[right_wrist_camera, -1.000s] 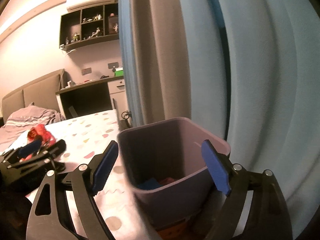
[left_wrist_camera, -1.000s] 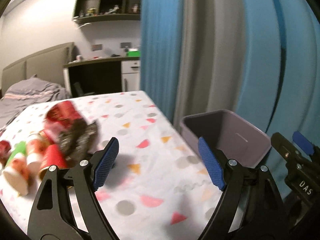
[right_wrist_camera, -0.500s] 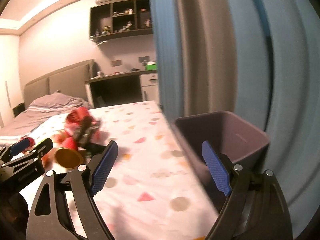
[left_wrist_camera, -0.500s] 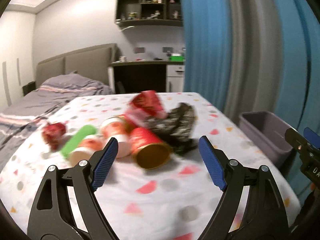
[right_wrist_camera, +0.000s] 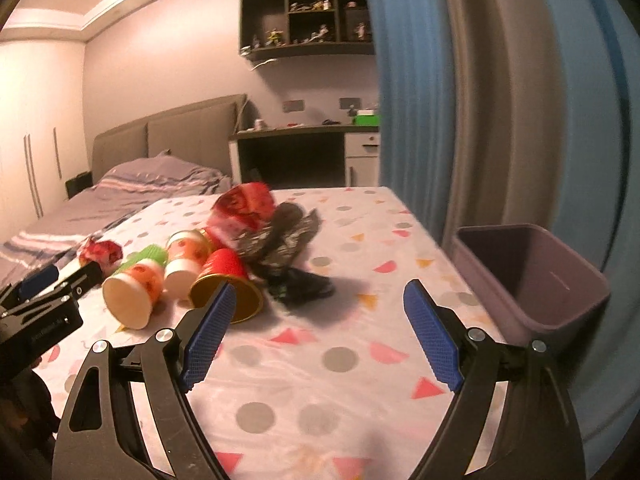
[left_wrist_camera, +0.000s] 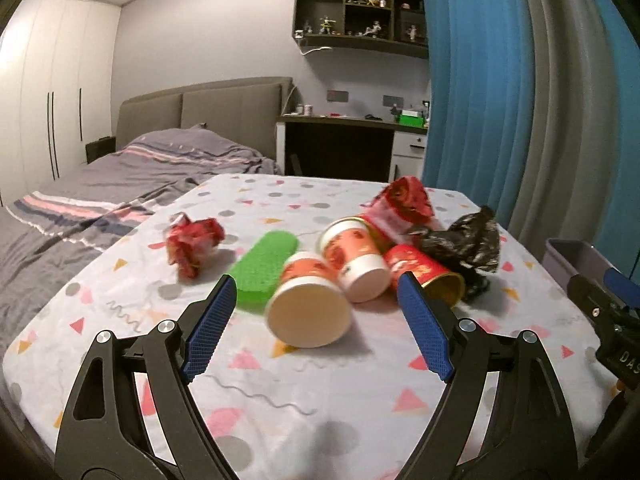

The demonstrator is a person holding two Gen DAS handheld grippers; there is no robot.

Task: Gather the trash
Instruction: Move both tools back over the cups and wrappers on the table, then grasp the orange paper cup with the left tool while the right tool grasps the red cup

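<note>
We hold both tools over the near edge of the table with the spotted white cloth (left_wrist_camera: pixel 320 408). Left to right lie a crumpled red wrapper (left_wrist_camera: pixel 194 243), a flat green plastic piece (left_wrist_camera: pixel 264 266), two tipped white-and-orange paper cups (left_wrist_camera: pixel 310 300), a red cup with gold lining (left_wrist_camera: pixel 426 276) and a crumpled black foil bag (left_wrist_camera: pixel 468 244). The purple plastic bin (right_wrist_camera: pixel 532 276) stands just off the right edge. Our left gripper (left_wrist_camera: pixel 316 324) and right gripper (right_wrist_camera: pixel 316 332) both have jaws spread, empty. The cups lie touching on their sides, so we judge a nudge could roll one off.
</note>
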